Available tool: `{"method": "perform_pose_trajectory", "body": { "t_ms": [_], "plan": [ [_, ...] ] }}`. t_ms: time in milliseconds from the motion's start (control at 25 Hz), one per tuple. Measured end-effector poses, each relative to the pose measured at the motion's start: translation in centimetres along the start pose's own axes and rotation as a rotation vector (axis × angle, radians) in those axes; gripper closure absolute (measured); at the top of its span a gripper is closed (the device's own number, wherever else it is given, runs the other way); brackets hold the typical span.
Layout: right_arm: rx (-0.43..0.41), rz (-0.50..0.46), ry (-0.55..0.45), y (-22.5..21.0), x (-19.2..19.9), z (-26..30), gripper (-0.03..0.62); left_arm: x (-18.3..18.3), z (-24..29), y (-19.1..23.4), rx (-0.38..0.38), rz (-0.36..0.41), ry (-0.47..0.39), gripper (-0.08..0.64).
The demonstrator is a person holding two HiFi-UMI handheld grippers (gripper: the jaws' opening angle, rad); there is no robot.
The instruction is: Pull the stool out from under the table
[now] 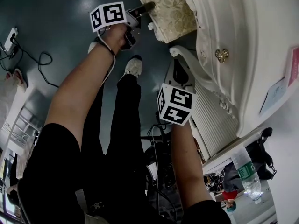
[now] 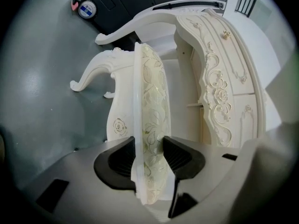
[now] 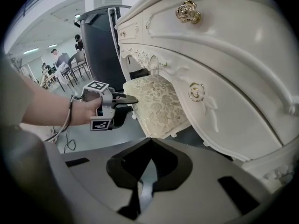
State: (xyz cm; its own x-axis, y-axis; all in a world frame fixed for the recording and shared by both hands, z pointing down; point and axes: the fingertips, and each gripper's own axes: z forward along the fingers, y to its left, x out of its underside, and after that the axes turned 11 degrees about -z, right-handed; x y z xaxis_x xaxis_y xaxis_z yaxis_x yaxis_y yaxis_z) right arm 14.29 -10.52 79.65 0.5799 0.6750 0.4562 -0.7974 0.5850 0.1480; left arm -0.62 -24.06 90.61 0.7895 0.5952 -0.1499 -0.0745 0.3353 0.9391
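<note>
The stool has a cream floral cushion [image 2: 152,92] on a white carved frame with curved legs [image 2: 91,76], and it sits partly under the ornate white dressing table [image 2: 219,78]. My left gripper [image 2: 148,155] is shut on the near edge of the seat, one pad on the white rim and the other on the cushion. In the head view that left gripper [image 1: 148,6] reaches the stool [image 1: 168,8] at the top. My right gripper [image 3: 148,141] is shut with nothing in it. It hangs in front of the table's drawers [image 3: 210,55], apart from the stool [image 3: 159,104].
The person's legs and a white shoe [image 1: 134,66] stand on the dark floor beside the stool. Cables [image 1: 32,55] and a power strip [image 1: 10,38] lie at the left. A water bottle [image 1: 246,171] stands at the lower right. A tall black unit [image 3: 100,41] stands behind the table.
</note>
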Motion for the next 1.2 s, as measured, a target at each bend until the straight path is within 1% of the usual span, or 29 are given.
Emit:
{"method": "perform_pose_trajectory", "body": {
  "t_ms": [400,520,560,640,760,920,1160,1200],
  "plan": [
    [-0.038,-0.017,-0.030,1.7,-2.3,0.9,0.586,1.4,-8.9,3.3,-0.035,-0.015,-0.036,0.367],
    [-0.055,-0.033,-0.041,2.5,-3.1,0.9,0.586,1.7,-12.2,4.3,-0.032,0.008,-0.041,0.367],
    [-0.060,-0.039,-0.043,2.7,-3.3,1.0,0.586,1.9,-13.3,4.6,-0.025,0.000,-0.044,0.367],
    [-0.069,-0.049,-0.044,3.0,-3.5,1.3,0.586,2.3,-15.7,5.2,-0.024,-0.049,-0.053,0.367],
    [-0.078,-0.057,-0.037,3.4,-3.8,1.8,0.586,2.8,-18.9,6.4,-0.056,-0.088,-0.070,0.367],
    [-0.095,-0.058,-0.026,4.3,-4.2,2.5,0.586,3.2,-22.7,8.0,-0.106,-0.107,-0.090,0.367],
    [-0.115,-0.075,-0.013,6.2,-4.4,3.1,0.586,3.6,-27.6,10.4,-0.214,-0.064,-0.108,0.367],
    [-0.118,-0.077,-0.012,6.4,-4.5,3.2,0.586,3.8,-28.2,10.6,-0.220,-0.066,-0.111,0.367]
  ]
}}
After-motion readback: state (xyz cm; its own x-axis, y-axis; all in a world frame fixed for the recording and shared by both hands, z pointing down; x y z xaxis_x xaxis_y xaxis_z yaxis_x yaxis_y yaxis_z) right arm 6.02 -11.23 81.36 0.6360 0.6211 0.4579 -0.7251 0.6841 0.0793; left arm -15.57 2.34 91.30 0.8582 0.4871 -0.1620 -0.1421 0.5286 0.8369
